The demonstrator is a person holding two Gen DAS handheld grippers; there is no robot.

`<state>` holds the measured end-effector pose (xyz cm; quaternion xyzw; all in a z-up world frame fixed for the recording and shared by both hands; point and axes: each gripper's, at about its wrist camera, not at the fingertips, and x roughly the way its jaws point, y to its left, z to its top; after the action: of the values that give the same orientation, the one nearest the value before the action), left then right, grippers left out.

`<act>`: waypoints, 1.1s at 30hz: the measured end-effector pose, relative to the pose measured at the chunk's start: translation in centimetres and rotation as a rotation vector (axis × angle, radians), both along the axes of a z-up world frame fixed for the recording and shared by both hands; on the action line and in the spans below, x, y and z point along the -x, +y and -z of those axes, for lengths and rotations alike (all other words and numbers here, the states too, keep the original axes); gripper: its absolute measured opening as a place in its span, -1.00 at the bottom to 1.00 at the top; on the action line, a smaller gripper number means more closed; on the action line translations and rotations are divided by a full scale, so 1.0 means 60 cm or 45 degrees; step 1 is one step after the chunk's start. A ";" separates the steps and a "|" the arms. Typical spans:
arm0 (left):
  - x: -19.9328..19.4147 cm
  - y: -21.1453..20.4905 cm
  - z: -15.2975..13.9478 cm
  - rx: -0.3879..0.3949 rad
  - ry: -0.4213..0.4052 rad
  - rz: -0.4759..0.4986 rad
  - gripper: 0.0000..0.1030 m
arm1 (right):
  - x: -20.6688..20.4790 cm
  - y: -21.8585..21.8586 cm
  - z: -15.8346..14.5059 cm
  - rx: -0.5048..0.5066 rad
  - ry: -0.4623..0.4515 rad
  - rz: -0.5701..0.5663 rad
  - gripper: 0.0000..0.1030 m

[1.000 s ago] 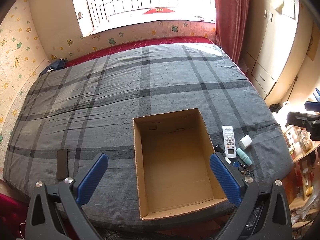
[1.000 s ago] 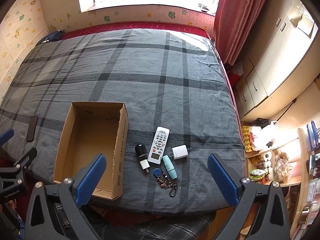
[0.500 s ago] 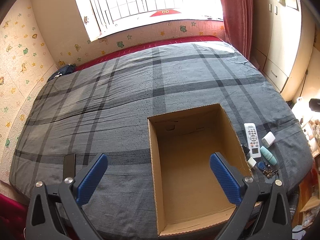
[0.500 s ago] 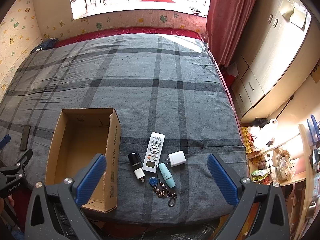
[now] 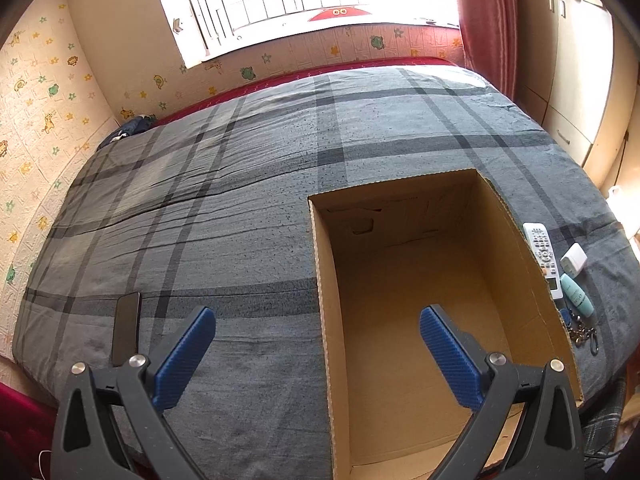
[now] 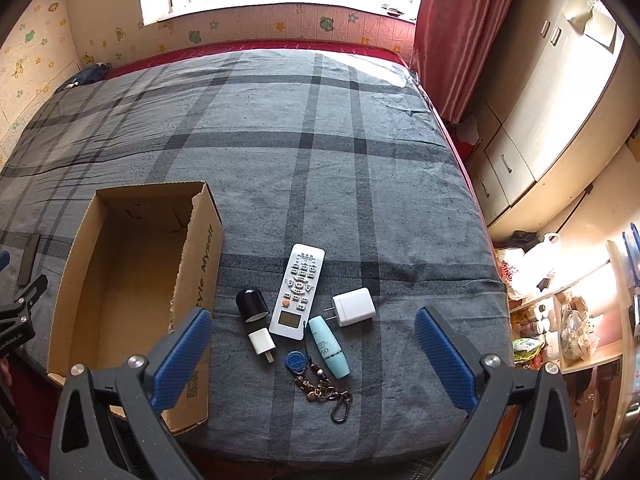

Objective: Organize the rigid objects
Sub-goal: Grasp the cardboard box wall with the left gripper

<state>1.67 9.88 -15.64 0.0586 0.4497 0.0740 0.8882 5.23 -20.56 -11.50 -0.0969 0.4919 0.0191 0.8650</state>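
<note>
Since the earlier frames both cameras have come closer to the bed, and in the left wrist view the cardboard box (image 5: 440,320) now fills more of the lower right. We note the left gripper (image 5: 316,354) with jaws spread wide and nothing between them; one blue finger hangs over the box interior, the other over the grey plaid bedcover (image 5: 240,200). We find the right gripper (image 6: 312,354) equally wide open and empty, above the cluster of small items.

The box is open-topped and empty, its long axis running away from the camera. Just right of it lie a white remote control (image 6: 297,292), long axis pointing away and leaning slightly right, display end nearest us; a black cylinder (image 6: 251,305) beside its left edge; a small white charger (image 6: 262,342) below that, prongs toward us; a larger white charger (image 6: 354,306) with prongs toward the remote; a pale teal tube (image 6: 329,346) angled down-right; and a key ring with blue fob (image 6: 316,380). A dark phone (image 5: 127,328) lies lengthwise left of the box, well apart.
</note>
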 end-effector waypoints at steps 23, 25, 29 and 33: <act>0.022 0.035 0.116 0.071 0.060 -0.109 1.00 | 0.009 -0.014 0.131 -0.120 -0.030 0.038 1.00; 0.024 0.038 0.121 0.094 0.057 -0.121 1.00 | 0.012 -0.013 0.136 -0.148 -0.017 0.042 1.00; 0.024 0.032 0.130 0.099 0.066 -0.110 1.00 | 0.022 -0.001 0.139 -0.136 -0.030 0.022 1.00; 0.027 0.032 0.125 0.075 0.032 -0.118 0.94 | 0.028 0.007 0.136 -0.113 -0.051 0.005 1.00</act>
<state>0.08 11.80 -23.14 0.0123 0.4649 0.1011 0.8795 3.55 -20.11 -19.65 -0.0580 0.4732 0.0374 0.8782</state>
